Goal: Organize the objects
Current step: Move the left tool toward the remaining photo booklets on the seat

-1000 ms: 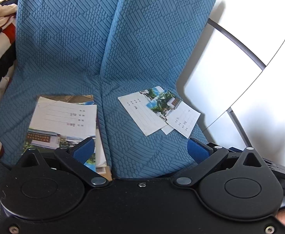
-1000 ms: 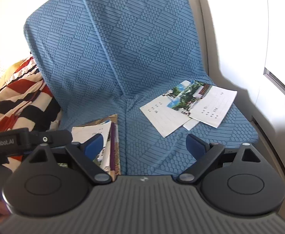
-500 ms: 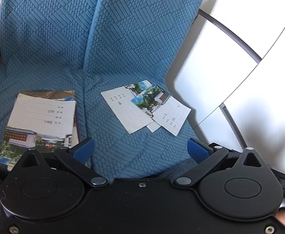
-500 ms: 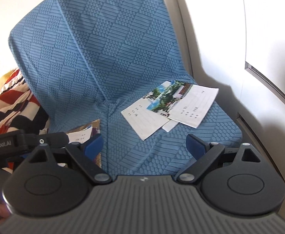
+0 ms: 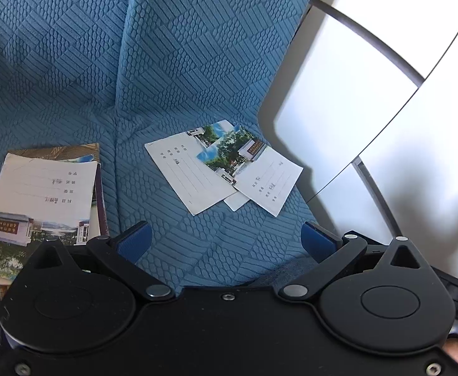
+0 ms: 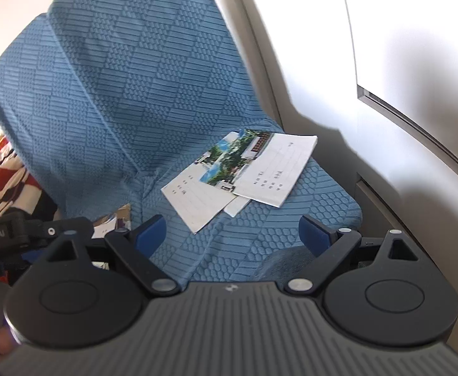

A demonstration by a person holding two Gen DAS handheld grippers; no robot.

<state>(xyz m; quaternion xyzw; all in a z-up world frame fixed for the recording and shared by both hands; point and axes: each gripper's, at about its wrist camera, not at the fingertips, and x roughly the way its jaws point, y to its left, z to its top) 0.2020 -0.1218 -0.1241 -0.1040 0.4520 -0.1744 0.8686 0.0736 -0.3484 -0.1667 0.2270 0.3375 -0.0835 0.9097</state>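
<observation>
Several thin notebooks with photo covers lie scattered and overlapping [image 5: 222,172] [image 6: 238,175] on the right half of a blue quilted seat [image 5: 172,62] [image 6: 141,87]. A neater pile of notebooks [image 5: 44,194] rests on the seat's left half; in the right wrist view only a corner of that pile [image 6: 116,219] shows. My left gripper [image 5: 226,242] hovers open, near the seat's front edge, with nothing between its blue pads [image 5: 135,244]. My right gripper [image 6: 232,235] is open too, empty, just short of the scattered notebooks.
A white wall with grey trim [image 5: 370,94] [image 6: 401,62] rises right of the seat. A red, black and white striped cloth [image 6: 6,185] lies to the seat's left. The other gripper's black body [image 6: 16,235] shows at the left of the right wrist view.
Both views have shifted right and closer, so the scattered notebooks sit nearer the centre. The left pile has slid toward the frame edge. Both grippers stay open.
</observation>
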